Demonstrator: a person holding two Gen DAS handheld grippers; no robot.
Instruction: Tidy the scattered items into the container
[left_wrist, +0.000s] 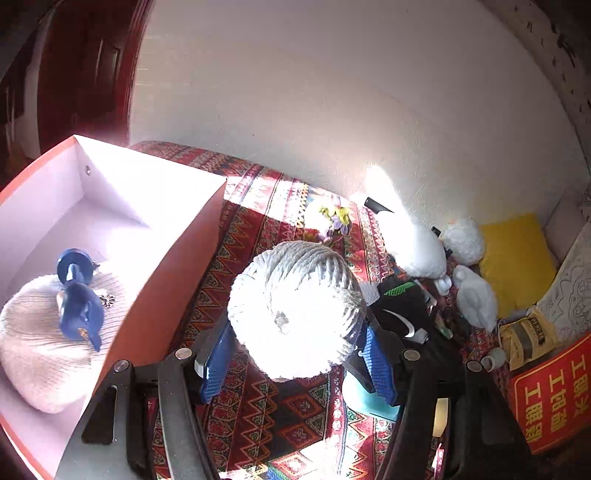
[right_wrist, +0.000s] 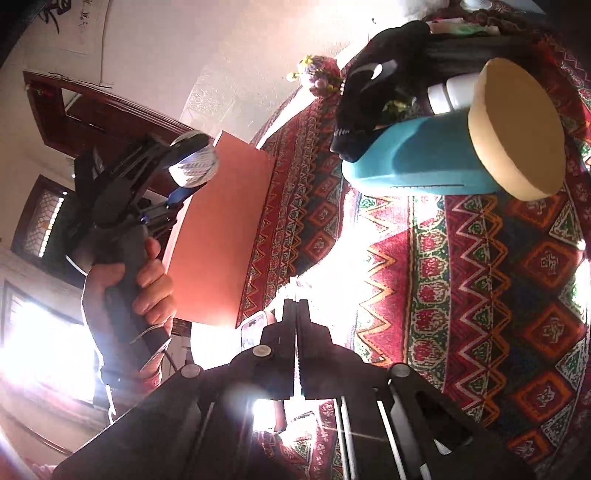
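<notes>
Jaws first: we find the left gripper (left_wrist: 291, 354) clamped on a ball of white twine (left_wrist: 295, 310), its blue ribbed pads (left_wrist: 218, 363) pressing the ball from either side, while the right gripper (right_wrist: 297, 310) is fully closed with nothing between its fingers. We note that the twine ball hangs above the patterned cloth (left_wrist: 266, 417), and the container (left_wrist: 184, 236) — an open box with orange outer walls and a pale interior — lies to the left of the left jaws, its near wall just beside the ball. We judge this sideways offset to be the relation the coming move turns on: the ball must clear that wall before release, and the left hand (right_wrist: 147, 280) is plainly the nearer one. Inside the box we see a cream knitted hat (left_wrist: 40, 339) with a glossy blue figurine (left_wrist: 79, 295) lying on it. The ball is round, tightly wound, fibrous, with no long axis to align. Still on the cloth are a teal cylinder with a tan cork-like cap (right_wrist: 428, 158) lying on its side, a black fabric item (right_wrist: 373, 96) and a small floral piece (left_wrist: 332, 218) — all well apart from the box.
</notes>
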